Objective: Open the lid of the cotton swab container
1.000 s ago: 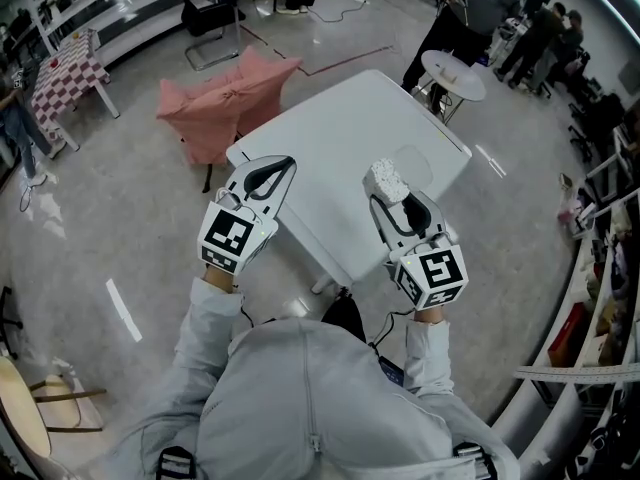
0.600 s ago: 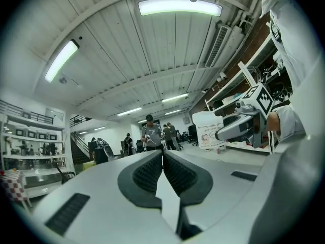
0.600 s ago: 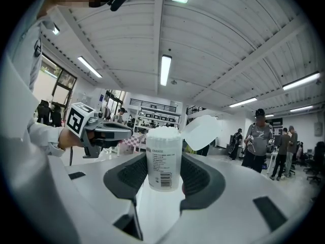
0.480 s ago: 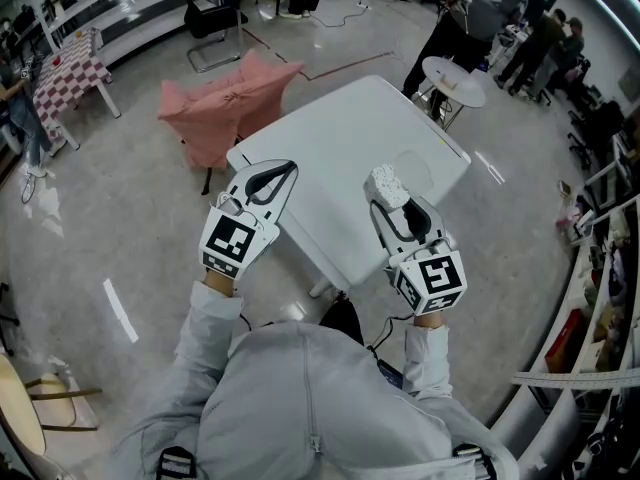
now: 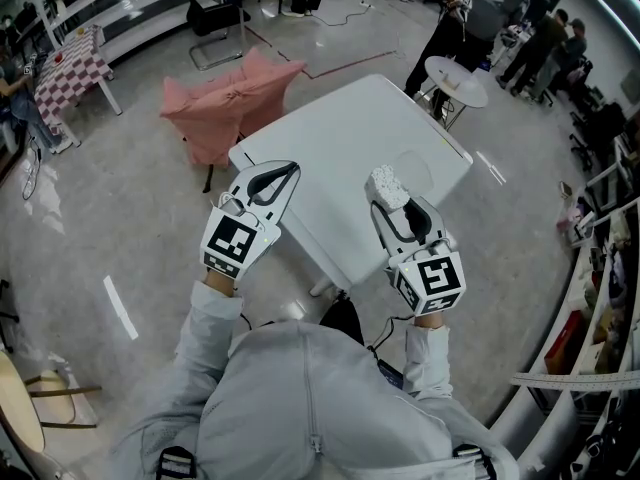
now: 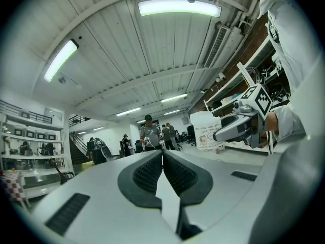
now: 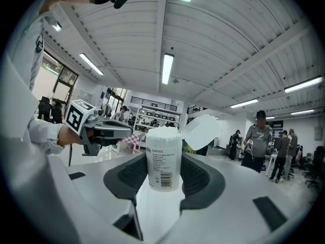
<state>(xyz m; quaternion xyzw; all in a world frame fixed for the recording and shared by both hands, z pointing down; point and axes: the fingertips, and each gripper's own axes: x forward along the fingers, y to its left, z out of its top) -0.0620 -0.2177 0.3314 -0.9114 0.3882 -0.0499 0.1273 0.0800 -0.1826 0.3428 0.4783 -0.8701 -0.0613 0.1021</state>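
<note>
The right gripper (image 5: 395,206) clamps the upright cotton swab container (image 7: 163,156), its lid (image 7: 202,131) open toward two o'clock, with the closed, empty left gripper (image 5: 283,171) at nine o'clock.

White table (image 5: 350,148), pink chair cover (image 5: 225,103), white swab container (image 7: 163,156), red-checked cloth (image 5: 65,73)

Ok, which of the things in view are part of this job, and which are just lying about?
Job in hand:
- cotton swab container, clamped upright in the right gripper
- its lid, already flipped open
- left gripper, shut and empty

Just lying about:
- white table below the grippers
- pink draped chair
- small round table
- checked table
</note>
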